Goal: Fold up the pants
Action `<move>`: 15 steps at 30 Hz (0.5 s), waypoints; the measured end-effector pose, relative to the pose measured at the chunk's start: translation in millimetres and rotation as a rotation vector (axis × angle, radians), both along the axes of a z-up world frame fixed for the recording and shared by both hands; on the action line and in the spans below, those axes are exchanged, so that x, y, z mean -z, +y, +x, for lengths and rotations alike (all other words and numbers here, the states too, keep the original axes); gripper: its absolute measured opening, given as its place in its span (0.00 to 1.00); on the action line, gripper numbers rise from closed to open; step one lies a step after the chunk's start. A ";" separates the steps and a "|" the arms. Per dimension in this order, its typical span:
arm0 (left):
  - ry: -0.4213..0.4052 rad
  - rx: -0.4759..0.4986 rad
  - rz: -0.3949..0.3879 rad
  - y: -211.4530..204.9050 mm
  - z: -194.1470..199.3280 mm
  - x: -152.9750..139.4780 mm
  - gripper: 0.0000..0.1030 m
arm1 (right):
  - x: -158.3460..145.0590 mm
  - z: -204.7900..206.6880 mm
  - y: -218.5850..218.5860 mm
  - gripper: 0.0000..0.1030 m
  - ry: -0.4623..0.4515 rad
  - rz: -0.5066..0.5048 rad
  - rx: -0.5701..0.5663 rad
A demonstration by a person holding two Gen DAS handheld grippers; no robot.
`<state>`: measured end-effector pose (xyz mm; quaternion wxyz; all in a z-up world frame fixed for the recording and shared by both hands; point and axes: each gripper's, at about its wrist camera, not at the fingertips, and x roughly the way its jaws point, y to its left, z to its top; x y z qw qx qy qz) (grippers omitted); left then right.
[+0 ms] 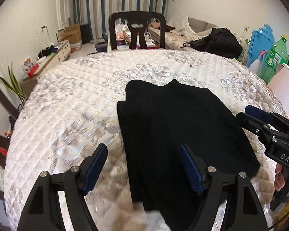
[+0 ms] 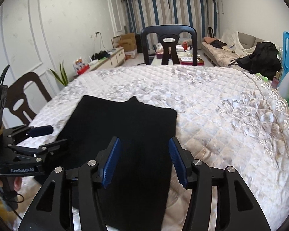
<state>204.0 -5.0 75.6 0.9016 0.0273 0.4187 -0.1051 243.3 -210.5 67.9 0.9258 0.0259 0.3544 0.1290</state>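
Black pants (image 1: pixel 175 127) lie folded flat on the quilted table (image 1: pixel 71 100). Left tool (image 1: pixel 143 165) spread, straddling their left edge; right tool (image 2: pixel 144 161) spread over their right edge, bare quilt beyond both.

Black pants (image 1: pixel 175 127), folded flat, near edge.

home living room | sofa (image 2: pixel 227 48) | striped curtains (image 2: pixel 169 9) | dining chair (image 2: pixel 168 44)
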 end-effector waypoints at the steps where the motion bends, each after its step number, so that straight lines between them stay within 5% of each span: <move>1: -0.006 -0.003 0.003 -0.5 -7.1 -1.2 0.76 | -1.4 -4.9 1.8 0.53 -0.002 0.001 -0.005; 15: -0.021 -0.062 0.006 -10.1 -95.3 11.4 0.76 | 7.4 -92.2 12.2 0.57 0.022 -0.062 -0.018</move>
